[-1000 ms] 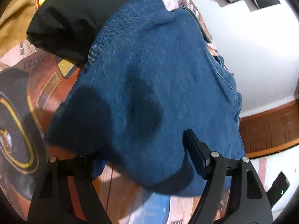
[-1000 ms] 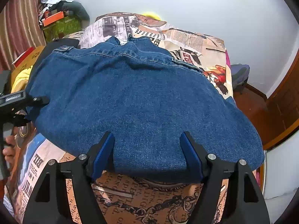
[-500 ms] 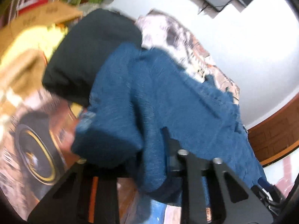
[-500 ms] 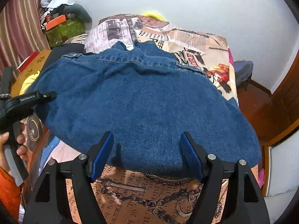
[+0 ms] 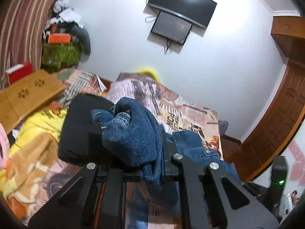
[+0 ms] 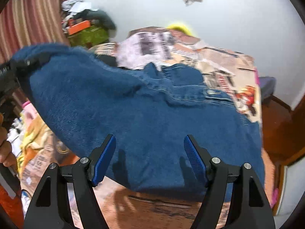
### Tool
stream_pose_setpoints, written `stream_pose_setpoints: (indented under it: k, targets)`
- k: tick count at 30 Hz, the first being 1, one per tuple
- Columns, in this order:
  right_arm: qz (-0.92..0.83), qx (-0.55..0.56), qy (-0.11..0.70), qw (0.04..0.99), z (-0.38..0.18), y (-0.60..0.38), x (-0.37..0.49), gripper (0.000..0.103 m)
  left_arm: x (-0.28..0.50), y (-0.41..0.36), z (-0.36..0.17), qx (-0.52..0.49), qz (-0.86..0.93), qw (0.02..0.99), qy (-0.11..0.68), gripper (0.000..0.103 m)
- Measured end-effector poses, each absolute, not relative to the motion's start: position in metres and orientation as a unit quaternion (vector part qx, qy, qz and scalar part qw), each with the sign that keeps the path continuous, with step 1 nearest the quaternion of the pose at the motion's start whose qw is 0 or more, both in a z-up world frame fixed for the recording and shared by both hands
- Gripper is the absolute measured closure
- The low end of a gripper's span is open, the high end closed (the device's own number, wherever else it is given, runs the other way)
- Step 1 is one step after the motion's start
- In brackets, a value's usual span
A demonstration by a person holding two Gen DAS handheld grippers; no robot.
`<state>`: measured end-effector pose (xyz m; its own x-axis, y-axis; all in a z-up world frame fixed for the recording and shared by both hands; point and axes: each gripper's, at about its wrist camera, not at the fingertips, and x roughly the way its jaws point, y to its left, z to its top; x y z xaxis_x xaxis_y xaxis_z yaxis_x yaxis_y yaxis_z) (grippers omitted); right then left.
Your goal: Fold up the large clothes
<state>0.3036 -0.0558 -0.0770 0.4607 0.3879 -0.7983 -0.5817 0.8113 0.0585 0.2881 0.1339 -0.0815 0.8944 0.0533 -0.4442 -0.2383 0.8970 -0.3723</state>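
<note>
The denim jacket (image 6: 152, 114) lies on the bed (image 6: 219, 61), over a bedspread printed like old newspapers, and it covers most of the near part of the bed. One second ago it was flat and the left tongs (image 5: 133, 164) stood wide at its left edge. Now their jaws are closing on a bunch of the blue cloth, which shows pinched between them in the left wrist view, and this edge is lifted well above the bed. In the right wrist view the same corner is raised at the far left, where the other tongs appear as a dark shape, and the cloth hangs from there down to the bed in a slope.

The right tongs (image 6: 149, 162) have changed very little. They are open, with the blue pads (image 6: 103, 160) apart, and they hover just over the near hem of the jacket without holding it. Their shadows fall on the denim between them.

I judge from this that the first fold has begun: the left side is picked up and is ready to go over the middle of the jacket. The right tongs must probably take the near hem or hold the cloth down, otherwise the whole garment may slide with the pull. A black folded garment (image 5: 82, 129) lies just beside the lifted edge, and it could be dragged too.
</note>
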Motion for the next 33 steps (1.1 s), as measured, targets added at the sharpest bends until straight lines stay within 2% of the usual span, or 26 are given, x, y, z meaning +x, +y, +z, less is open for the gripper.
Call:
stream_pose_setpoints:
  k: [6,12,19,26,33]
  targets:
    - [0.339,-0.105,0.492,0.795,-0.124,-0.019,0.306,0.033,0.281,0.130,-0.087,-0.163,0.095,0.956,0.226,0.092]
    - [0.345,-0.040,0.570,0.744,-0.166,-0.014,0.326,0.032,0.291,0.119,-0.108,-0.129,0.113,0.950,0.259,0.092]
    - [0.316,-0.058,0.517,0.793,-0.135,-0.044,0.323,0.033,0.307,0.089,-0.088,-0.102,0.082,0.959,0.253,0.092]
    - [0.235,-0.041,0.464,0.853,-0.097,-0.131,0.321,0.033,0.331,0.020,-0.066,-0.077,-0.001,0.968,0.238,0.092]
    - [0.143,-0.016,0.467,0.872,-0.087,-0.207,0.312,0.032,0.368,-0.056,-0.087,-0.065,-0.089,0.950,0.292,0.092]
